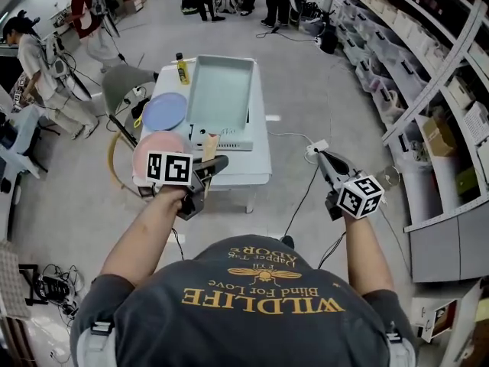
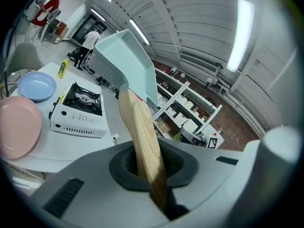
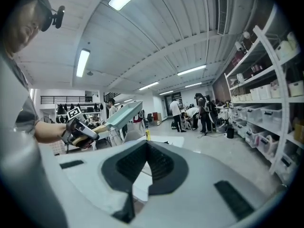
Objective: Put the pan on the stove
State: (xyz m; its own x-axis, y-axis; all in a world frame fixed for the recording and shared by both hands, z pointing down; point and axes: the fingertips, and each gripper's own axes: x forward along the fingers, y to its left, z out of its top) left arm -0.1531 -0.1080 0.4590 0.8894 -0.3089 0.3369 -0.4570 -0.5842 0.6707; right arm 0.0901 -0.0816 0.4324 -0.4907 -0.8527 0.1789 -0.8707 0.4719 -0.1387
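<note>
- Progress judged about halfway: clamped the pan (image 1: 220, 90) by its wooden handle (image 2: 142, 141) in the left gripper (image 1: 206, 168), jaws narrow on the wood.
- Held the pan tilted in the air at upper centre of the head view, not on the stove (image 2: 78, 110).
- Carried the right gripper (image 1: 322, 159) at right, jaws together, empty.
- Left to do: lowering onto the burner, releasing.

We see the stove (image 2: 78, 110) with its burner bare and open from above, the pan (image 1: 221, 90) held over it. On the white table (image 1: 260, 168) a blue plate (image 1: 164, 111) and a pink plate (image 1: 157, 142) crowd the stove's left, and a yellow bottle (image 1: 182, 69) stands at the far corner. Open floor lies between the table and the shelves (image 1: 435, 90) on the right
</note>
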